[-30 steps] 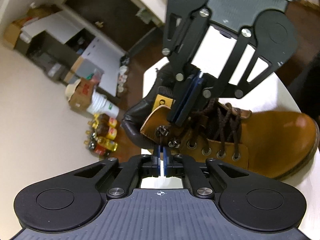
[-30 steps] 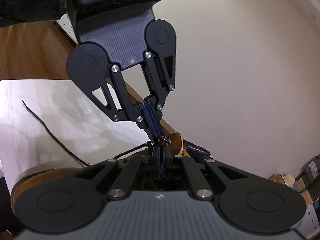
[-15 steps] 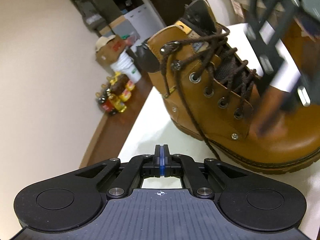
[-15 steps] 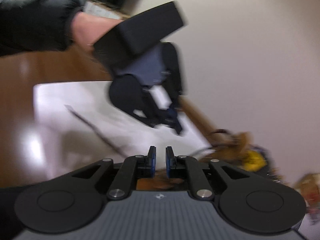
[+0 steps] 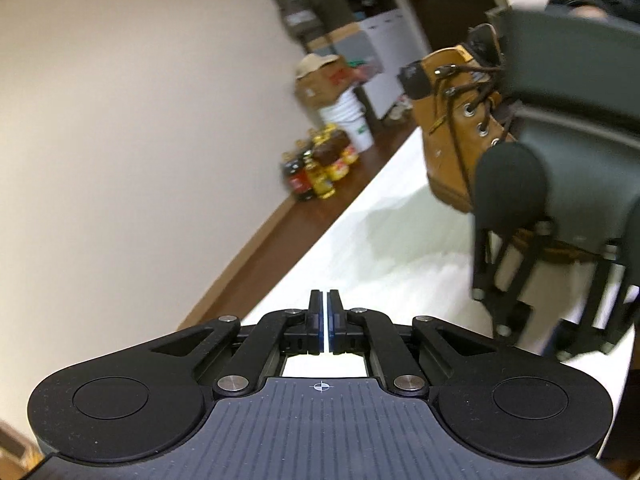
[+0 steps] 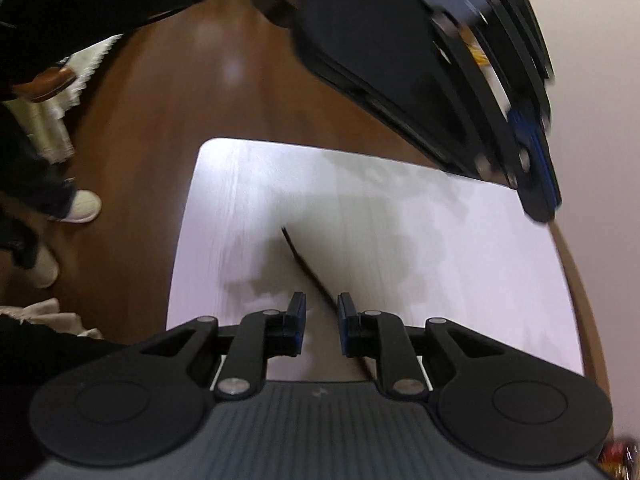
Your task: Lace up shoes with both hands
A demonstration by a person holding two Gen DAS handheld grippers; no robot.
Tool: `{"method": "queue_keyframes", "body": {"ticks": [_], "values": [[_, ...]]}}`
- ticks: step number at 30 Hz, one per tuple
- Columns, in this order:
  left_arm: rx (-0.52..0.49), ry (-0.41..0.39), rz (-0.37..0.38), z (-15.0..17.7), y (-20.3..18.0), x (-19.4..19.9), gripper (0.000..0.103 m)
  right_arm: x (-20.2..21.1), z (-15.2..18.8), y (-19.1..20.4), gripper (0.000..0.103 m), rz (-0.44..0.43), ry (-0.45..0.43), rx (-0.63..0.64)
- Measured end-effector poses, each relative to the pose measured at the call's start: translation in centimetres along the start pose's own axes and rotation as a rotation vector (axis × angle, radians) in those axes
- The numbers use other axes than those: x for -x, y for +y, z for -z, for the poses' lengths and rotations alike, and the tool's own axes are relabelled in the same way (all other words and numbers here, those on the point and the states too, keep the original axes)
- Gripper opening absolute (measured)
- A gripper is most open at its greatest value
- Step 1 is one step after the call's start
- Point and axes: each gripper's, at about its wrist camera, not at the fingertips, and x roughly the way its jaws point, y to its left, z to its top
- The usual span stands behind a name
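A tan leather boot (image 5: 452, 136) with dark brown laces (image 5: 476, 100) stands on the white table (image 5: 384, 240), far right in the left wrist view, partly hidden by the right gripper's body. My left gripper (image 5: 324, 304) is well back from the boot, its pads nearly together with a thin gap and nothing between them. My right gripper (image 6: 321, 306) is open over the table, and a loose dark lace end (image 6: 304, 260) lies on the table and runs between its fingers. The left gripper (image 6: 536, 184) shows at the upper right of the right wrist view.
Bottles (image 5: 316, 168), a white bucket (image 5: 352, 120) and a cardboard box (image 5: 320, 84) stand on the wooden floor by the wall beyond the table's edge. The person's shoes (image 6: 76, 208) are on the floor past the table's far corner.
Both grippers have pulled away from the boot's top hooks. The right gripper opened and swung down over the loose lace end on the table. The left gripper backed off and parted slightly.
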Motion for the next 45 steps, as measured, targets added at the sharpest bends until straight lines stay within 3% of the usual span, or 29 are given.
{"method": "queue_keyframes", "body": {"ticks": [1,6,8,12,16,22,25,28,32,40,41,42,45], "values": [[0.017,-0.003,-0.009,0.5,0.1,0.7,0.004,1.2,-0.3,1.2,0.018,-0.013,0.007,0.002],[0.097,-0.018,-0.038,2.1,0.3,2.9,0.005,-0.1,-1.0,-0.9,0.017,-0.120,0.039,-0.017],[0.145,-0.027,-0.057,2.6,0.4,3.8,0.005,0.0,-0.9,-1.5,0.006,-0.150,0.045,-0.076],[0.302,-0.076,-0.101,2.9,0.5,6.2,0.005,1.6,0.0,-1.8,0.002,-0.070,0.009,-0.219],[0.447,-0.164,-0.100,1.7,-0.8,8.3,0.008,7.6,4.1,-2.4,0.002,-0.003,-0.274,-0.568],[0.360,-0.245,-0.024,-4.6,-6.4,7.6,0.011,16.9,15.3,1.4,0.002,0.029,-0.825,-1.069],[0.310,-0.284,0.020,-7.7,-9.3,6.9,0.013,18.9,19.7,3.9,0.002,0.066,-0.994,-1.211],[0.279,-0.333,0.071,-10.3,-11.9,6.9,0.016,21.1,23.4,5.6,0.002,0.096,-1.090,-1.302],[0.247,-0.344,0.108,-12.7,-14.2,6.1,0.018,22.1,26.3,6.6,0.002,0.080,-1.139,-1.372],[0.147,-0.288,0.032,-14.6,-17.4,3.0,0.020,22.7,29.8,7.6,0.002,0.035,-1.194,-1.412],[0.156,-0.286,0.036,-14.7,-17.4,2.7,0.019,22.7,30.2,7.6,0.002,0.031,-1.197,-1.417],[0.165,-0.283,0.039,-14.7,-17.4,2.3,0.004,22.4,30.3,7.6,0.002,0.025,-1.202,-1.423],[0.173,-0.268,0.025,-14.6,-17.1,1.9,0.003,21.6,30.2,7.7,0.004,0.003,-1.203,-1.434]]}}
